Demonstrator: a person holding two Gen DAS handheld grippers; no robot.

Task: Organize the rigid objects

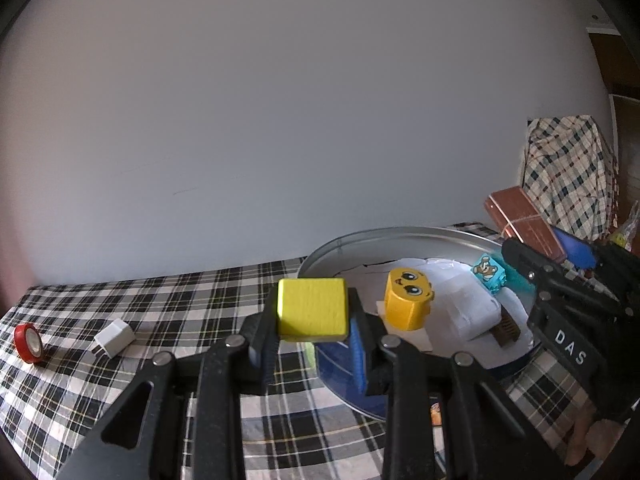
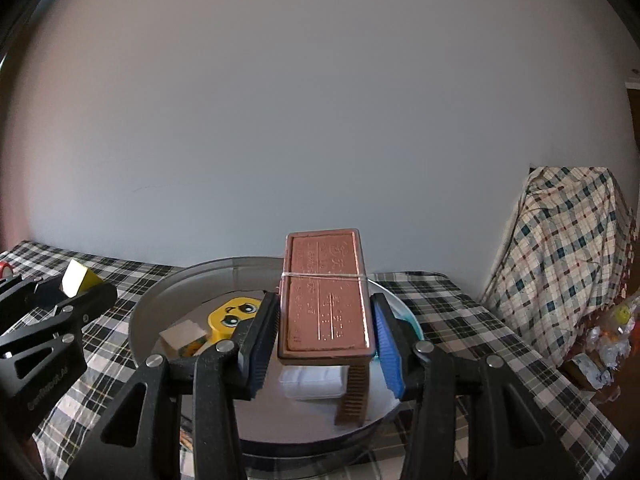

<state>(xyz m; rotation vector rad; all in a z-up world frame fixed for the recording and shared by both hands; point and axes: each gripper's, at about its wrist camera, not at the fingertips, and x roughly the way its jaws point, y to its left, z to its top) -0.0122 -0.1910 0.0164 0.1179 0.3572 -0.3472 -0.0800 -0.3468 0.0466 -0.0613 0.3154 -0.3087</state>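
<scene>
Transfer step: left gripper [image 1: 313, 330] clamped a yellow block [image 1: 312, 307], right gripper [image 2: 325, 340] a brown box [image 2: 326, 294], both awaiting release into the centre-frame metal tray [image 1: 400, 236].

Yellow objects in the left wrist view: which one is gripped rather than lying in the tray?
The plain yellow block, clamped between the left gripper fingers above the checked cloth. The yellow face toy has cartoon eyes and sits inside the metal tray.
</scene>
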